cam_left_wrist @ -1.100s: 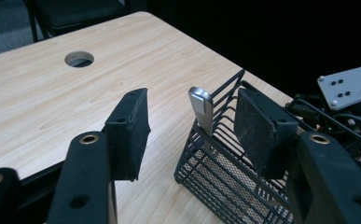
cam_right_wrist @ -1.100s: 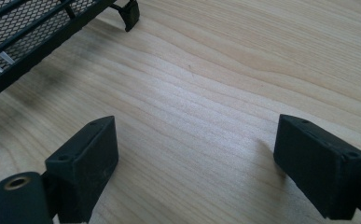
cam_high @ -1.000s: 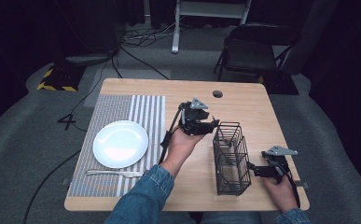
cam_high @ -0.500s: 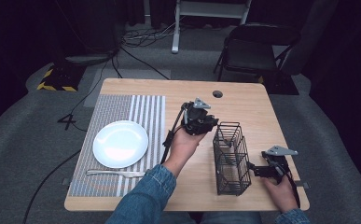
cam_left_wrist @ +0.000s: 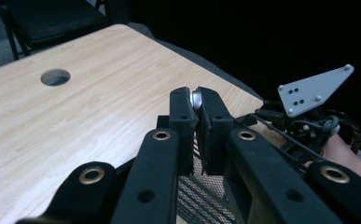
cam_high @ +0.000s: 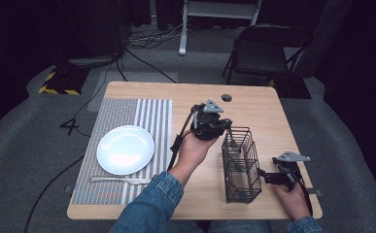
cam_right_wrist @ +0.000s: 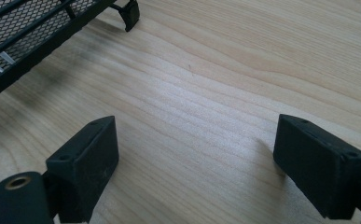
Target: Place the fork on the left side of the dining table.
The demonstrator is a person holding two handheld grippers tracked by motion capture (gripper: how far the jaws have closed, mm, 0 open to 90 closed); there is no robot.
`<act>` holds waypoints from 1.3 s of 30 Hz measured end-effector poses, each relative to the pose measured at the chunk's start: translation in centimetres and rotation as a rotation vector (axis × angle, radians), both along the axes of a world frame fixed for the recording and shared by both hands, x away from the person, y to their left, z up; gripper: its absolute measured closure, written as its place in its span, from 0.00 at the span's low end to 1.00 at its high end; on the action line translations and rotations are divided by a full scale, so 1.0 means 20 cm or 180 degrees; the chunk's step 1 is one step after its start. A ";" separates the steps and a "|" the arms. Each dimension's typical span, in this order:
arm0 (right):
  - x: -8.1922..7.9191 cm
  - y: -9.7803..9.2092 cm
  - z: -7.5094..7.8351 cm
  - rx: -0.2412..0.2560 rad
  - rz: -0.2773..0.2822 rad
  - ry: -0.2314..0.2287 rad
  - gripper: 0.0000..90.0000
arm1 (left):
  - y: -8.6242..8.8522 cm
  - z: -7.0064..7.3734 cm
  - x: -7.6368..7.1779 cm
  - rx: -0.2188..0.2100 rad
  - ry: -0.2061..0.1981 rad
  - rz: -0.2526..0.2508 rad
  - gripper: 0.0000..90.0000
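Note:
My left gripper [cam_high: 223,130] hovers over the far end of a black wire basket [cam_high: 241,167] at the table's middle right. In the left gripper view its jaws [cam_left_wrist: 197,107] are shut on the end of a thin silver utensil [cam_left_wrist: 197,99], whose remainder is hidden below them, with basket mesh [cam_left_wrist: 201,189] underneath. My right gripper [cam_high: 264,176] rests low on the wood just right of the basket, near the front edge. Its jaws [cam_right_wrist: 197,140] are wide open with nothing between them, and the basket's corner [cam_right_wrist: 24,28] lies to their upper left.
A white plate [cam_high: 126,149] sits on a striped placemat [cam_high: 127,111] at the left, with a silver utensil [cam_high: 120,180] lying in front of it. The wooden table [cam_high: 263,116] has a cable hole [cam_high: 227,97] at the back. A black chair [cam_high: 268,51] stands behind the table.
My left gripper has edged slightly right toward the basket's far end with the utensil in it. The right gripper has stayed put.

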State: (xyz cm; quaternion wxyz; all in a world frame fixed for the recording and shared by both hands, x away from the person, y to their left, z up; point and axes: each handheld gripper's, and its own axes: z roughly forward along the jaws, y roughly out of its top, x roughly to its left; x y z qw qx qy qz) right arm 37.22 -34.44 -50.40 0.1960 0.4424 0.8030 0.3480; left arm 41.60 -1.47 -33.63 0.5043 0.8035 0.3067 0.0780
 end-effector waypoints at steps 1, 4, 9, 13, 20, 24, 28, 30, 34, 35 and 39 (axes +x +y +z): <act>0.00 0.00 0.00 0.0000 0.0000 -0.0001 0.16 | 0.00 0.01 0.00 0.0005 -0.0014 0.0006 0.95; 0.00 0.00 0.00 0.0000 0.0000 -0.0001 0.16 | 0.02 0.06 -0.01 0.0015 -0.0072 0.0003 0.95; 0.00 0.00 0.00 0.0000 0.0000 0.0000 0.16 | 0.06 0.18 -0.04 -0.0012 -0.0179 -0.0029 0.95; 0.00 0.00 0.00 -0.0002 0.0000 0.0000 0.16 | 0.09 0.25 -0.05 -0.0007 -0.0240 -0.0027 0.95; 0.00 0.00 0.00 -0.0002 -0.0001 0.0000 0.16 | 0.15 0.36 -0.06 0.0078 -0.0328 0.0017 0.95; 0.00 0.00 0.00 0.0000 -0.0001 -0.0002 0.16 | 0.20 0.43 -0.07 0.0061 -0.0373 0.0031 0.95; 0.00 0.00 0.00 -0.0003 -0.0004 -0.0003 0.16 | 0.25 0.47 -0.06 0.0032 -0.0399 0.0085 0.95; 0.00 0.00 0.00 -0.0003 -0.0003 -0.0004 0.16 | 0.28 0.49 -0.06 0.0007 -0.0385 0.0113 0.95; 0.00 0.00 0.00 -0.0003 -0.0004 -0.0004 0.16 | 0.32 0.50 -0.05 -0.0036 -0.0385 0.0141 0.95; 0.00 0.00 0.00 -0.0003 -0.0003 -0.0004 0.16 | 0.35 0.52 -0.04 -0.0057 -0.0390 0.0173 0.95; 0.00 0.00 0.00 -0.0002 -0.0005 -0.0004 0.16 | 0.41 0.54 -0.02 -0.0076 -0.0398 0.0238 0.95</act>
